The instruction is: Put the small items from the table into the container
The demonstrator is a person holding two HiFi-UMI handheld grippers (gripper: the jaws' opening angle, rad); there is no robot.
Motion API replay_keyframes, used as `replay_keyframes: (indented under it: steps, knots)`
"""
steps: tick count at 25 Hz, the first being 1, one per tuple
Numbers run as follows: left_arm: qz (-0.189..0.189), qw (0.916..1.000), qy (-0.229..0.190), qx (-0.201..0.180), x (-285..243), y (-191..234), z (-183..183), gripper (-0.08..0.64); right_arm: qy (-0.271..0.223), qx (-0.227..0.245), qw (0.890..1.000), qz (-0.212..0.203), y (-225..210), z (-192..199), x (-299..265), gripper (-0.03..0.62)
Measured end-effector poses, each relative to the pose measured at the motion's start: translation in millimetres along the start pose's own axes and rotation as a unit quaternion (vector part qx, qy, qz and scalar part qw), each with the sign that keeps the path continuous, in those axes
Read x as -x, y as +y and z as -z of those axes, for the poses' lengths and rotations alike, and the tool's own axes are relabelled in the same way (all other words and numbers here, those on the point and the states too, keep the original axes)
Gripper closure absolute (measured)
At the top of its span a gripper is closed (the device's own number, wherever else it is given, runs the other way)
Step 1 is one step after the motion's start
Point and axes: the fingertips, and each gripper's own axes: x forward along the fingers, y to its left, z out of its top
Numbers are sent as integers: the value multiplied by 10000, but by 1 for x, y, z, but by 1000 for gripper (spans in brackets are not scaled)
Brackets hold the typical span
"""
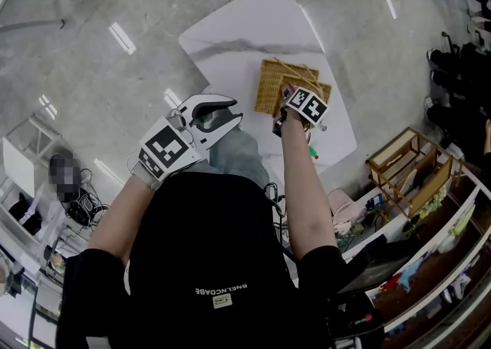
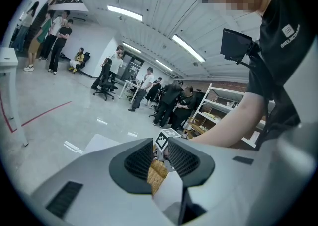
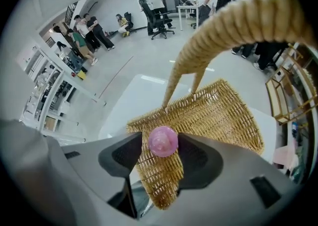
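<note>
Right hand-held gripper (image 3: 160, 143), jaws apart, flanks pink ball (image 3: 163, 139) over basket (image 3: 221, 115).

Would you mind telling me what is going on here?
A person stands over a white table. The right claw hangs above the wicker basket with a pink ball between its pads, seemingly loose and about to drop in. The left claw is open and empty, off to the side.

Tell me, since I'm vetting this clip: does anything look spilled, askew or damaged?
Nothing stands out. The basket sits undamaged on the table, and the pink ball is between the right gripper jaws above it.
</note>
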Motion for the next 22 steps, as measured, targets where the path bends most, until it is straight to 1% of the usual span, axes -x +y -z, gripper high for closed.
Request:
replay_keyframes:
  steps: [7,9,13,17,22]
  knots:
    - [56,10000,-11,-28,1,-1,1,480,-92,-43,9999,-105,7,-2,6,334]
    - [92,10000,-13,-32,1,-1,1,480,-115,-83,9998,-152,11,2,10,331]
    - [290,9995,0,-155,-4,-3,-3,480,-272,-215,9990,-277,20,2,27,330]
    - [429,9988,-4,-229,-12,-17,-12,480,-472,-402,9961,-620,30,2,57,330]
    - [811,9946,-41,-648,-27,-38,-39,480,-927,-587,9872,-1156,46,-9,107,330]
